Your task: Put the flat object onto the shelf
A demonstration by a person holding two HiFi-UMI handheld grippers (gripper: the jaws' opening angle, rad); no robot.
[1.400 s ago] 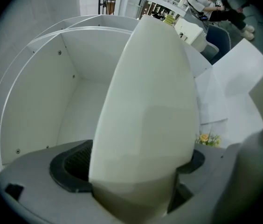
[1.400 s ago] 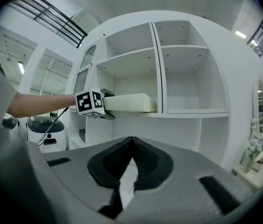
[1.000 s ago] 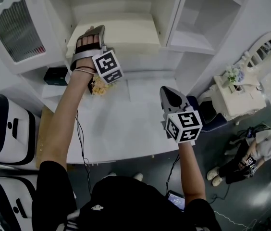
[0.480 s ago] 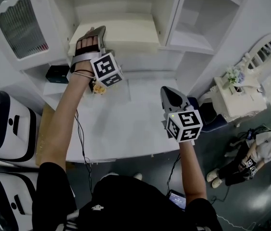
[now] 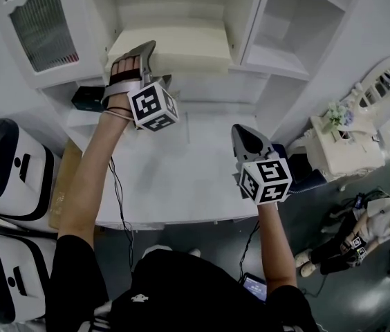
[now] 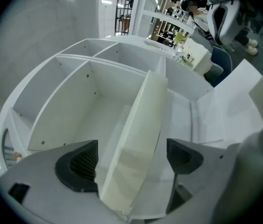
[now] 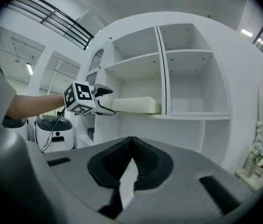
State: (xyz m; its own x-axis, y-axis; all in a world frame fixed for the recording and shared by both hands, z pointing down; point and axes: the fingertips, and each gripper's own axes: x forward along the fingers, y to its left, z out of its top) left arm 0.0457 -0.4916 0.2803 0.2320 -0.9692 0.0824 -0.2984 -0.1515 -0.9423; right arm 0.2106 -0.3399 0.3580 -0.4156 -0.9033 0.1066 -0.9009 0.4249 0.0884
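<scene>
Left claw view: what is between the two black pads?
The cream flat board stands on edge between the left claw's pads, close to one pad, with a gap before the other. The left gripper view shows it.

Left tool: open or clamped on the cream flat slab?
Open. The left tool's pads stand apart, with a clear gap between one pad and the cream flat slab.

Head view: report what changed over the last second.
The left gripper drew back slightly toward the person, and its marker cube now covers the small yellow item on the white table. Its jaws stand apart around the cream flat slab, which stayed lying on the white shelf. The right gripper stayed over the table edge, jaws shut.
</scene>
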